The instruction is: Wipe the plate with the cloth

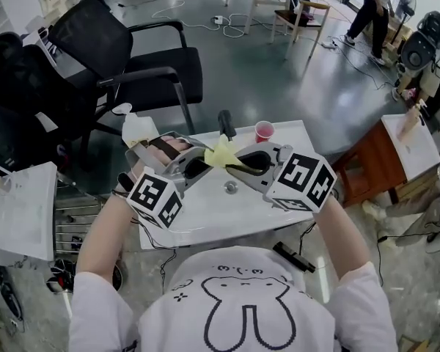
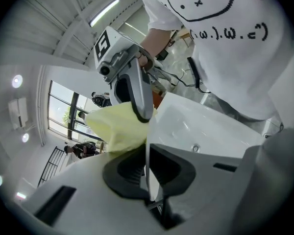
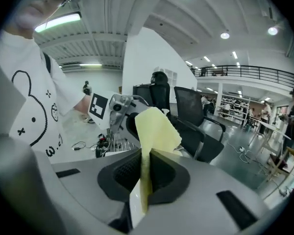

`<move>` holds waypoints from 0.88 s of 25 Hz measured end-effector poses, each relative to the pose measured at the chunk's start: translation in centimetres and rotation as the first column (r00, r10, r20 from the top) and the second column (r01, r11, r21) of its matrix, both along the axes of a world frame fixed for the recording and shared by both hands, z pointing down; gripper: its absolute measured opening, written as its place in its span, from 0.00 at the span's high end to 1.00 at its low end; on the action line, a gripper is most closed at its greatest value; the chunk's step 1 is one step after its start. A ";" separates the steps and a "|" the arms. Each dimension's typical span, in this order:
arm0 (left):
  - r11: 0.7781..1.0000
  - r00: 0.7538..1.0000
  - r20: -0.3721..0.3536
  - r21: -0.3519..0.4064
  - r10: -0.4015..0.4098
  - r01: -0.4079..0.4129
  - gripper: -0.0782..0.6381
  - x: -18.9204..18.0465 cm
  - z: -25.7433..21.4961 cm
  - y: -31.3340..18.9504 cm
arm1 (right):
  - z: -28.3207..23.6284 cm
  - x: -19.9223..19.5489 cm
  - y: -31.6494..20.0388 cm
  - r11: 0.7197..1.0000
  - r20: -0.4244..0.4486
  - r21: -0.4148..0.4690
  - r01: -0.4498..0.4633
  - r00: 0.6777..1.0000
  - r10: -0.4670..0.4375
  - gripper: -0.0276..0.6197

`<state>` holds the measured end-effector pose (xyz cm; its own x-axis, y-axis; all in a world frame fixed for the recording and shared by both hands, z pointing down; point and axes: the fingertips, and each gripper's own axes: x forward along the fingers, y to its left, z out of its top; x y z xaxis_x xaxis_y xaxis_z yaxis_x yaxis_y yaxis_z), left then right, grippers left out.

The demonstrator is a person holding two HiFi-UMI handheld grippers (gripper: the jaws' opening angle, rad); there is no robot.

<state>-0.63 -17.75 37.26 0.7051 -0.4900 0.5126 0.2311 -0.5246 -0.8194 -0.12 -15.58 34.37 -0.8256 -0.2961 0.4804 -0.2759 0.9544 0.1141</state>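
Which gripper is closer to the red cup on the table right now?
Right. The right gripper, shut on the yellow cloth, is just below and left of the red cup in the head view. The left gripper, shut on the plate, sits further left.

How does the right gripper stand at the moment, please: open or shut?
Shut on the cloth. In its own view the right gripper has both pads pressed against the yellow cloth, which sticks up from between them.
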 end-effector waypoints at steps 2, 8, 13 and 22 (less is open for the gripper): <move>1.000 1.000 0.017 0.010 0.017 -0.017 0.86 0.0 0.2 0.2 | 0.4 -0.1 0.4 0.999 -0.017 -0.024 0.041 0.999 -0.042 0.90; 0.993 0.994 0.034 0.057 0.102 -0.104 0.86 0.1 -0.3 1.7 | 1.0 1.0 1.9 0.965 0.029 -0.199 0.173 0.985 -0.170 0.90; 0.989 0.990 0.040 0.060 0.132 -0.135 0.86 -0.3 -0.6 2.2 | 3.2 3.1 2.1 0.929 -0.001 -0.302 0.213 0.975 -0.224 0.90; 0.979 0.984 0.033 0.100 0.176 -0.178 0.86 -0.2 -1.3 3.1 | 7.2 5.3 -0.4 0.904 -0.061 -0.400 0.152 0.980 -0.192 0.90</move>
